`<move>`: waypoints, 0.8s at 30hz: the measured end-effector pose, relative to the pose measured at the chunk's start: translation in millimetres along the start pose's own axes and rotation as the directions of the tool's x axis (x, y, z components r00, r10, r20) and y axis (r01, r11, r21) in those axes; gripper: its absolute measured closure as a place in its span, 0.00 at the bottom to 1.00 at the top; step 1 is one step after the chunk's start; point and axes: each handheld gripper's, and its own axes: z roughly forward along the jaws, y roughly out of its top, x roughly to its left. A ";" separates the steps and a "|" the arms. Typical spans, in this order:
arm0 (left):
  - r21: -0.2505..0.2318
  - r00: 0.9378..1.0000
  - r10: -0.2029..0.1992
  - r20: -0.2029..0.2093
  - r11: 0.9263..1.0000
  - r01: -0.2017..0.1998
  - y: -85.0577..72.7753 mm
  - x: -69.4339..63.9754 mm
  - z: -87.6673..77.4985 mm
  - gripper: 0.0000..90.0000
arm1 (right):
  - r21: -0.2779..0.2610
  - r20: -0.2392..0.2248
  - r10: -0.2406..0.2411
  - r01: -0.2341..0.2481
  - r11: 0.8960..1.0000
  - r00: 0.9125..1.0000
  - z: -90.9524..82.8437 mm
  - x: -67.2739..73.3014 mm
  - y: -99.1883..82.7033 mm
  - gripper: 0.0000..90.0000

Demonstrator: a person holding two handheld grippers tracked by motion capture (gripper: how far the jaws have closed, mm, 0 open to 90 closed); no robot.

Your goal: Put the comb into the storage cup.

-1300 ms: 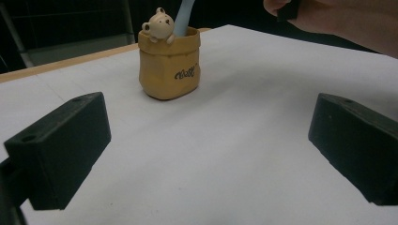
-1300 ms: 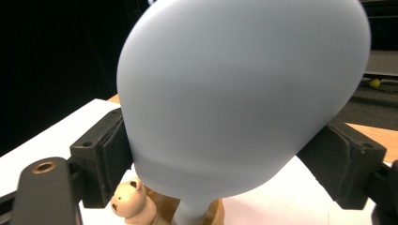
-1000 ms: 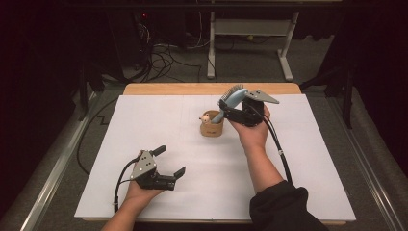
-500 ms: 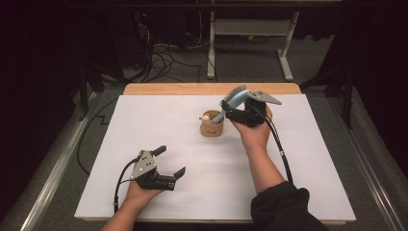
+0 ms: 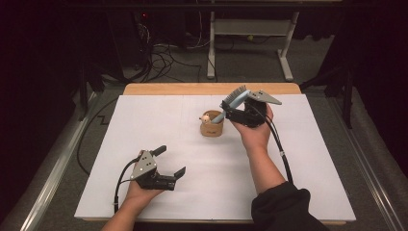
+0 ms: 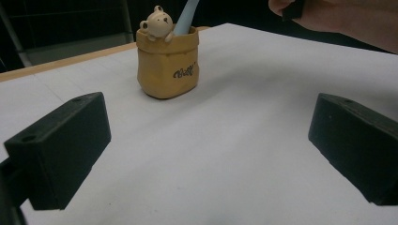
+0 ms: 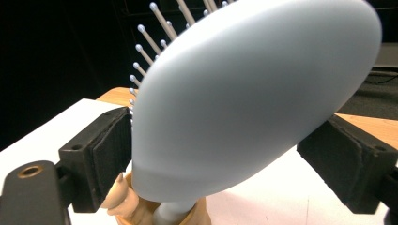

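A tan cup (image 5: 212,127) with a small bear figure (image 6: 157,21) on its rim stands on the white table cover, right of centre. A pale blue hairbrush (image 5: 235,98) leans in it, handle down, head up to the right. My right gripper (image 5: 231,108) is at the brush head (image 7: 253,93), one jaw on each side. Its jaws have just been opening and the pads sit close beside the head without pressing on it. My left gripper (image 5: 169,161) rests near the front left, open and with nothing in it, pointing toward the cup (image 6: 167,63).
The white cover (image 5: 144,125) lies over a wooden table whose bare back edge (image 5: 192,88) shows. Behind it are a white desk frame (image 5: 248,33) and cables on the floor. A cable (image 5: 276,139) trails from the right gripper along the forearm.
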 end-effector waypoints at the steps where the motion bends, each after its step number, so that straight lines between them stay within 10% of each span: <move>1: 0.000 1.000 -0.001 0.000 1.000 0.001 0.0 0.0 -0.1 0.00 | 0.001 0.001 -0.001 0.001 1.000 1.000 -0.2 0.2 0.1 0.13; 24: 0.004 1.000 -0.002 -0.001 1.000 0.002 -0.3 0.4 0.4 0.00 | 0.045 0.004 -0.041 0.041 0.998 0.999 -5.8 -2.3 2.5 0.00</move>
